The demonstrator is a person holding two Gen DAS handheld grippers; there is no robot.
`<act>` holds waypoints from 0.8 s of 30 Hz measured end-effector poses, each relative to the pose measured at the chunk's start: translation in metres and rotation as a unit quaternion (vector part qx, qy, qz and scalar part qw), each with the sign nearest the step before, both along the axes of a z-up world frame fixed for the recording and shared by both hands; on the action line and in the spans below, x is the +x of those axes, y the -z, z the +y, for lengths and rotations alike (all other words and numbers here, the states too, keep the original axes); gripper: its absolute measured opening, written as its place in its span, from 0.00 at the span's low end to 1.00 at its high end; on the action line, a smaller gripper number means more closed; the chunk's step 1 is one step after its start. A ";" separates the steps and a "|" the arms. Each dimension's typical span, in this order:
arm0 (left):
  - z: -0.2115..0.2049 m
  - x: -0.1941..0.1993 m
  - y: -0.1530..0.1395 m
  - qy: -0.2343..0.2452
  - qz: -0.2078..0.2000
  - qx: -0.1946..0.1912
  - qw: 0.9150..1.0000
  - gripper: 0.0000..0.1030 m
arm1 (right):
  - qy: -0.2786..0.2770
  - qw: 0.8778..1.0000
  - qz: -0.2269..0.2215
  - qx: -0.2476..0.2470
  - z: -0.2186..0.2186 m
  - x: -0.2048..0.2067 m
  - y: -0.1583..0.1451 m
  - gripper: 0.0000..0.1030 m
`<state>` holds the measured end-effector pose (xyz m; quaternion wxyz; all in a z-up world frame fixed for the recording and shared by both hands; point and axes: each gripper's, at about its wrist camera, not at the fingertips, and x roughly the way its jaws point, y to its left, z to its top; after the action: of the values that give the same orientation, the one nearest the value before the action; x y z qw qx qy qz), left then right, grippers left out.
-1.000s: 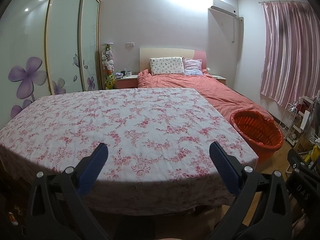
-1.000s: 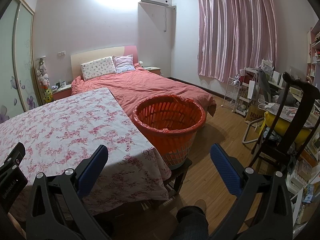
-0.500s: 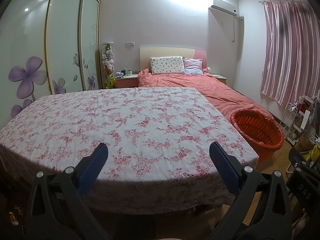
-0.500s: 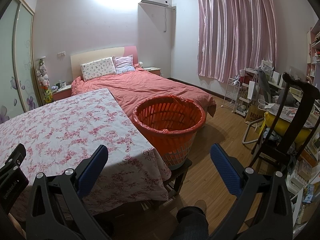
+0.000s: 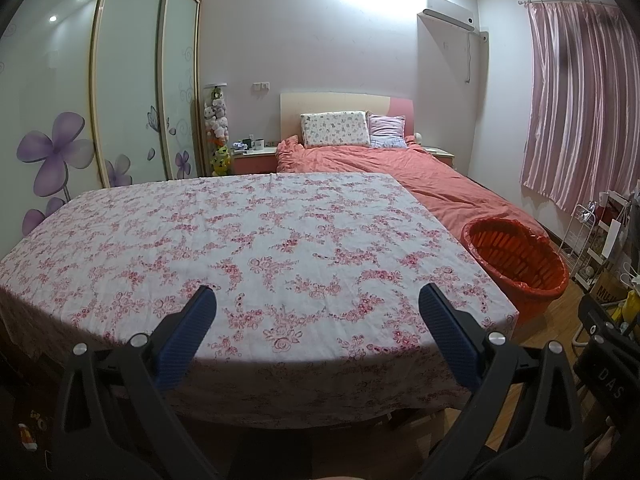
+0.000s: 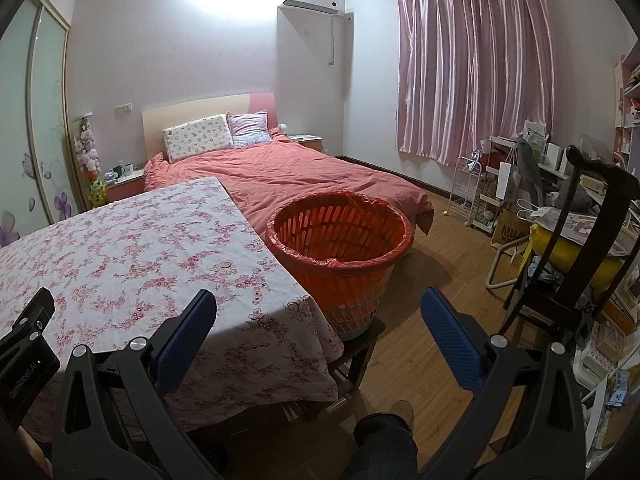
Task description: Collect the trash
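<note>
In the left wrist view, white letters "DAS" stand on the black body of the right gripper [image 5: 608,368] at the lower right edge; they seem to be only part of a longer word cut off by the casing. In the right wrist view, the left gripper [image 6: 24,364] at the lower left edge bears pale print reading "GenRobot.AI". A brown cardboard box [image 6: 510,232] on the floor beside the white wire rack shows dark capitals "MUJ", the rest hidden.
</note>
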<state>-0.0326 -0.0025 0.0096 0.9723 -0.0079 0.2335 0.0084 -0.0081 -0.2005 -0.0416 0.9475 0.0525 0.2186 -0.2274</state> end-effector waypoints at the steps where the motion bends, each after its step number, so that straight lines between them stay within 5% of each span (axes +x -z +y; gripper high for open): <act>1: 0.000 -0.001 0.000 0.000 0.000 0.000 1.000 0.96 | 0.000 1.000 0.000 0.000 0.000 0.000 0.000 0.98; 24: 0.000 -0.001 0.001 0.000 0.002 0.000 1.000 0.96 | 0.000 1.000 0.000 0.001 0.001 0.000 -0.001 0.98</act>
<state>-0.0338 -0.0022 0.0088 0.9718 -0.0076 0.2353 0.0085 -0.0079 -0.1996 -0.0410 0.9475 0.0531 0.2186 -0.2274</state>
